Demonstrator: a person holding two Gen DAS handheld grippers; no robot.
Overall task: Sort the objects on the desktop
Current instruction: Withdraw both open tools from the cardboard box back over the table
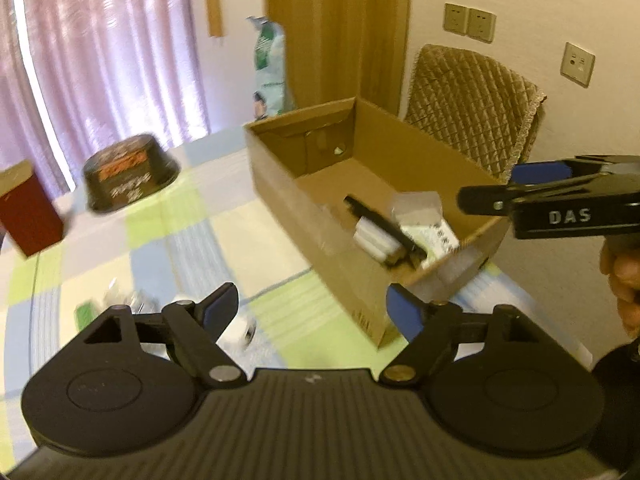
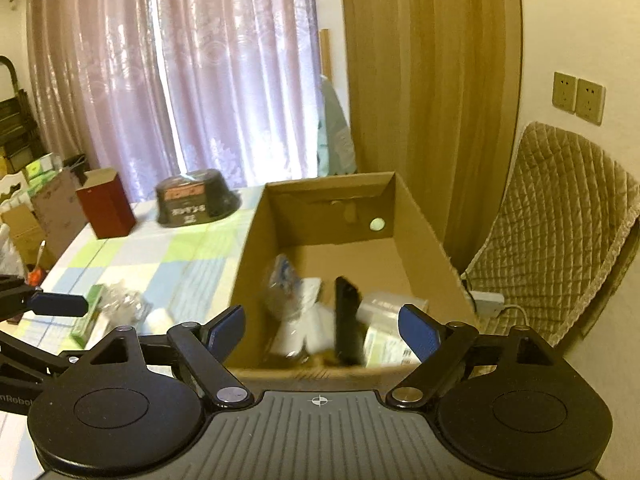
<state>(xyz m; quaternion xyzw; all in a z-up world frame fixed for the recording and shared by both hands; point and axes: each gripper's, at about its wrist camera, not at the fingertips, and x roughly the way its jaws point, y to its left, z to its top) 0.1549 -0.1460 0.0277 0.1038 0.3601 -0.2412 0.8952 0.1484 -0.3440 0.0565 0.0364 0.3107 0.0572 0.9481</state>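
Note:
An open cardboard box (image 1: 280,196) (image 2: 256,248) stands on the checked tablecloth. Inside lie a black remote-like bar (image 1: 384,224) (image 2: 347,316), white packets (image 1: 376,238) (image 2: 308,320) and a blurred clear plastic bag (image 2: 282,284). My right gripper (image 2: 322,330) (image 1: 496,188) hovers open and empty over the box's near end. My left gripper (image 1: 314,308) is open and empty above the table, left of the box. Below it lie a green packet (image 1: 86,314) (image 2: 86,316), crumpled clear plastic (image 1: 124,300) (image 2: 124,300) and a small white thing (image 1: 240,328) (image 2: 160,318).
An upturned black bowl (image 1: 130,174) (image 2: 196,200) and a dark red box (image 1: 28,216) (image 2: 106,204) stand at the table's far side. A quilted chair (image 1: 472,104) (image 2: 560,240) is behind the box, by the wall. A hand (image 1: 624,280) holds the right gripper.

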